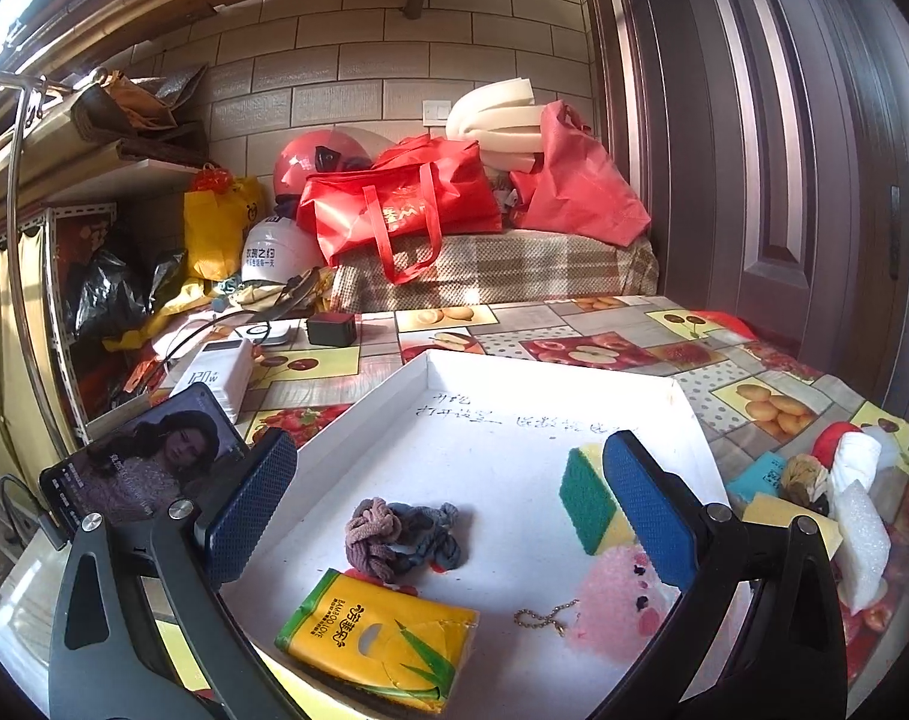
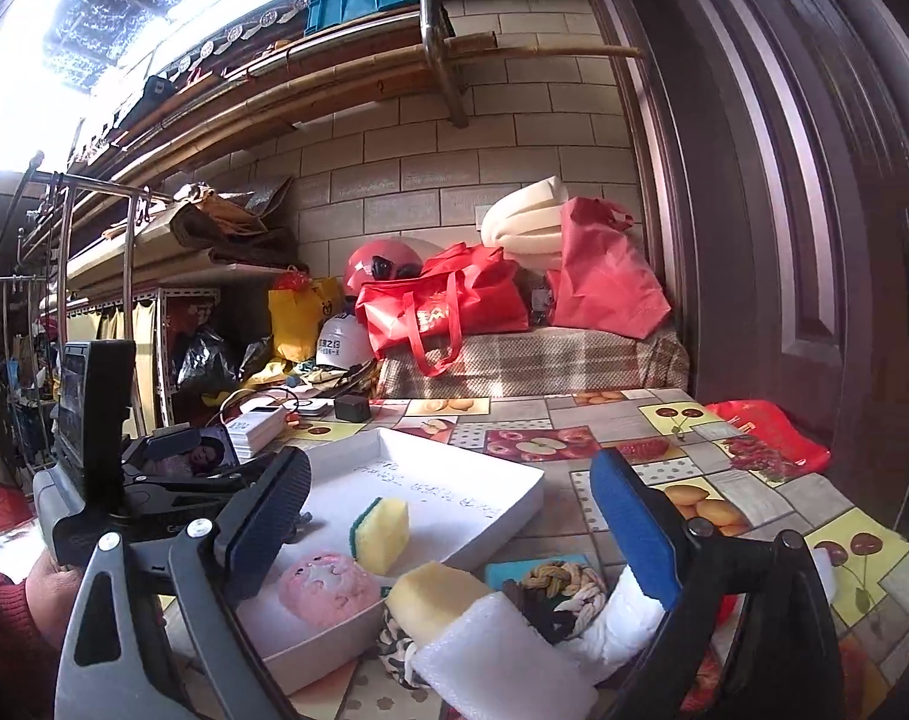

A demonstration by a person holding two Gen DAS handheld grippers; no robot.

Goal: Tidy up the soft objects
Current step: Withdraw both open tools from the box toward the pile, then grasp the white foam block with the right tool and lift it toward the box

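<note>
A white box lid [image 1: 514,384] [image 2: 454,456] lies on the table. In it are knotted hair ties [image 1: 394,534], a yellow tissue pack [image 1: 382,636], a green-yellow sponge [image 1: 592,498] [image 2: 382,525] and a pink plush pig [image 1: 622,600] [image 2: 325,588]. My left gripper [image 1: 448,504] is open and empty above the lid. My right gripper [image 2: 454,522] is open and empty over a pile right of the lid: a white foam block [image 2: 502,654] [image 1: 862,540], a yellow sponge [image 2: 436,594], braided rope [image 2: 562,588] and white cloth [image 2: 622,618].
A phone [image 1: 142,462] playing video stands left of the lid, with a white charger box [image 1: 220,372] and a black adapter [image 1: 331,327] behind. Red bags [image 1: 394,204] and helmets [image 1: 274,252] pile at the back. A dark door [image 1: 784,150] is on the right.
</note>
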